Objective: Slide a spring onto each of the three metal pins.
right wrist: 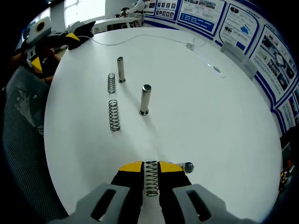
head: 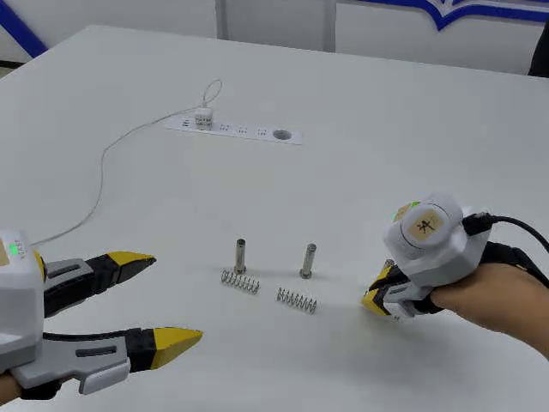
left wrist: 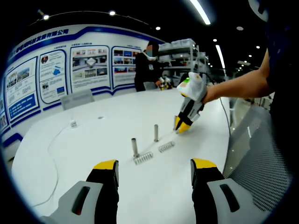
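We find the right gripper [right wrist: 150, 168] clenched on a spring [right wrist: 151, 181], whose long axis runs along the jaws. A third pin [right wrist: 187, 166] sits just beside the gripper's tip, mostly hidden. Beyond it, the near pin [right wrist: 145, 99] and far pin [right wrist: 120, 69] stand upright on the desk [right wrist: 210, 121]. A loose spring [right wrist: 113, 115] lies flat beside each. The left gripper [left wrist: 154, 169] hangs released, well apart.

Head view: above the near edge of the worktop [head: 360, 86], facing forward and down, at middle range.
Left claw view: rides the left claw [head: 176, 296], low and nearly level, facing across the worktop to the right claw [left wrist: 181, 128].
Right claw view: close above the surface, tilted down, facing towards the left claw.
Shared: all three take in the standing pins [head: 240, 256] and loose springs [head: 296, 299] mid-worktop.
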`<state>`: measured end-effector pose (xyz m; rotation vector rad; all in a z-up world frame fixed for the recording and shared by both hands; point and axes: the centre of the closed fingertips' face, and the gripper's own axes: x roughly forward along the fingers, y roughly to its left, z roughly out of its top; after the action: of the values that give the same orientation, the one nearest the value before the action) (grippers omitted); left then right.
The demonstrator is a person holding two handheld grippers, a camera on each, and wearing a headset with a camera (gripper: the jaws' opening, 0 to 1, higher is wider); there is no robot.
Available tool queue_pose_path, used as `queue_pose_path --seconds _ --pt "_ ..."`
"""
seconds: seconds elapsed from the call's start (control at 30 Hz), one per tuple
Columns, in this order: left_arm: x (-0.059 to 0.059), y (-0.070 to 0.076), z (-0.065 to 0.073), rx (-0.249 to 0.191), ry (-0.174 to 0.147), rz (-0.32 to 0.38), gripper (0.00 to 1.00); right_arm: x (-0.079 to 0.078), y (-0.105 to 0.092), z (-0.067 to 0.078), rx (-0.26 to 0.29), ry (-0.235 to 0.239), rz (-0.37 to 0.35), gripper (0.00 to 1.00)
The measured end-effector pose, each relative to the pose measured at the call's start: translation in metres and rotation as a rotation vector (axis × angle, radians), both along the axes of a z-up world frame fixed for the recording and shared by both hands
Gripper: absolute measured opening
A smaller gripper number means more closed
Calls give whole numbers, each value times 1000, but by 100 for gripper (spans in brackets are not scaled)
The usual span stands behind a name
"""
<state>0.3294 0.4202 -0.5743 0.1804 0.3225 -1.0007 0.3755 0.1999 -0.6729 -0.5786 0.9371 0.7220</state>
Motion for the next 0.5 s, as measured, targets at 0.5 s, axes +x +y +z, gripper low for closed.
queue_pose_path --seconds 0.5 --pt "0 4 1 -5 1 11 64 -4 3 -10 -112 121 100 12"
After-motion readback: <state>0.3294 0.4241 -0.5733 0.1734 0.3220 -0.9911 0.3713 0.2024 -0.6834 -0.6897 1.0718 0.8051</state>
